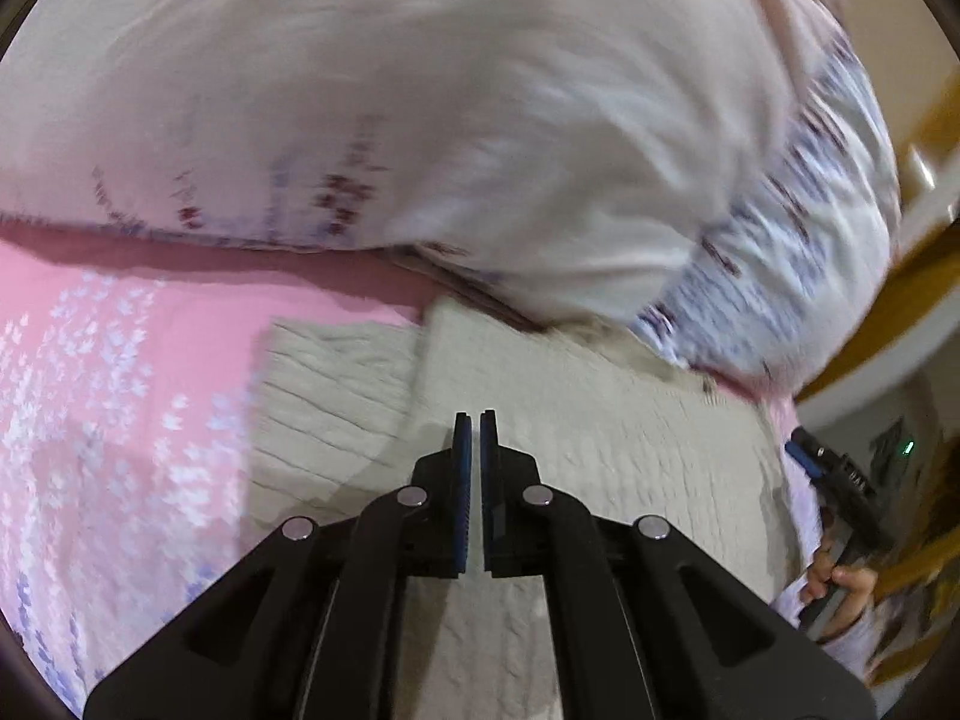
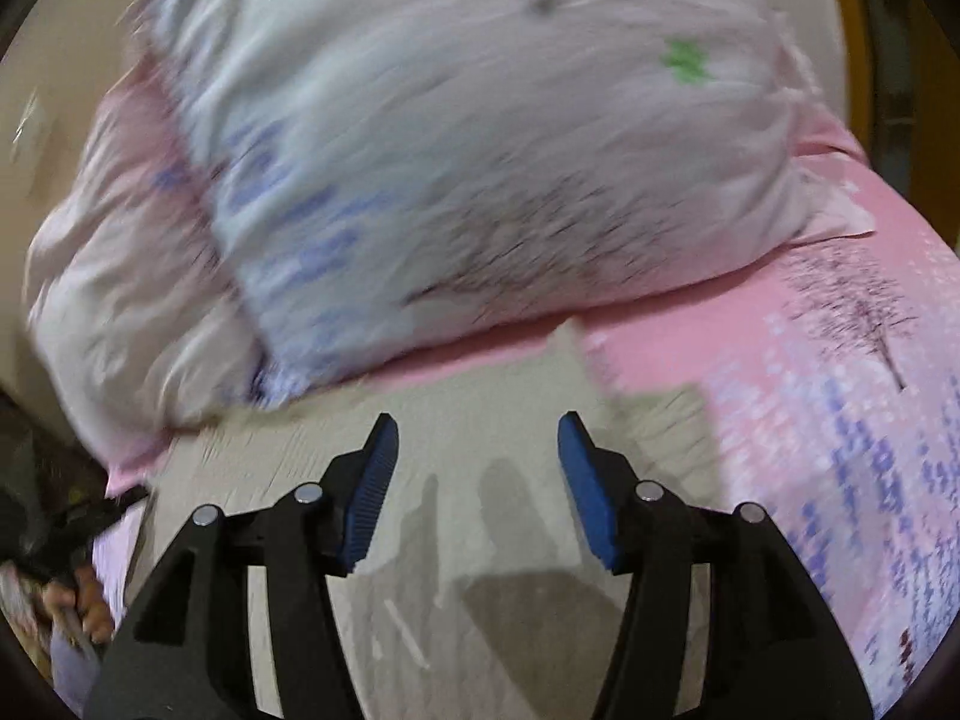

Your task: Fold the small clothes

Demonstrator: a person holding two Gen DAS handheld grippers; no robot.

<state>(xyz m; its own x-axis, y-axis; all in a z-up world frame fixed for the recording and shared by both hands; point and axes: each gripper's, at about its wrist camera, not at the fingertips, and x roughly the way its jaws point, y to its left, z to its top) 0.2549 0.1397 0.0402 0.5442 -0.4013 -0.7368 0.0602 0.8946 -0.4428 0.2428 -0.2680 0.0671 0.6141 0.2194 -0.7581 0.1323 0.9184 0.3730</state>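
Note:
A beige knitted garment (image 1: 588,420) lies flat on the pink bed sheet, one part of it (image 1: 336,396) sticking out to the left. My left gripper (image 1: 474,420) hovers over it with its blue pads together and nothing between them. In the right wrist view the same garment (image 2: 480,540) fills the space below my right gripper (image 2: 477,426), which stands open with nothing between its blue pads (image 2: 372,480). The gripper's shadow falls on the cloth. The other gripper (image 1: 840,480) and the hand holding it (image 1: 840,588) show at the left wrist view's right edge.
Two large pale pillows (image 1: 420,120) (image 2: 480,150) with purple flower print lie just behind the garment, one overlapping its far edge. The pink floral bed sheet (image 1: 108,390) (image 2: 840,420) spreads to the sides. Wooden furniture (image 1: 924,276) stands at the right. A hand (image 2: 78,600) shows at the lower left.

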